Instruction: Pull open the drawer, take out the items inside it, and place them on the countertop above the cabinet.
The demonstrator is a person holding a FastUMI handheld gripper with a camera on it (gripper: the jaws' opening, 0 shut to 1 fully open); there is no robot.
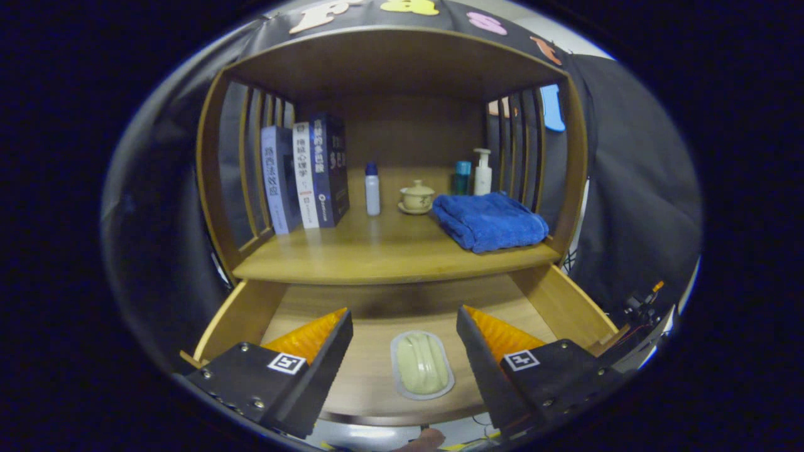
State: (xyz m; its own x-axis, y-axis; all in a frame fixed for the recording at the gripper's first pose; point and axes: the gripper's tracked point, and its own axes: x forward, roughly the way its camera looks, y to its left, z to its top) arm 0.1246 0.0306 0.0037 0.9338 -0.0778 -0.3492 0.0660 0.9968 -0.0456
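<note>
Gripper view: gripper (405, 326) held level above the pulled-out drawer (565, 301), pointing forward into the cabinet (213, 188) and tilted slightly down toward the drawer floor. Fingers spread wide apart, one on each side, pinching nothing. Between them, lower on the drawer floor, a pale soap bar in an oval dish (422, 364), lying flat with its long side pointing away from the camera, touched by neither finger. Drawer fully open, wooden side walls visible on both sides of the fingers, front edge near the bottom. Beyond the fingers and above the drawer, the countertop (377, 257) of the cabinet, a wooden shelf surface under a wooden roof with slatted sides. On the countertop at the left, three books (306, 176) standing upright, side by side, against the slats. Next to them, apart, a small white bottle with blue cap (372, 188) standing upright. Further right a small lidded teacup on a saucer (416, 198). Behind it, near the back corner, a teal bottle (462, 177) and a white pump bottle (482, 171), close together. At the right front of the countertop a folded blue towel (488, 221), lying flat near the edge.
</note>
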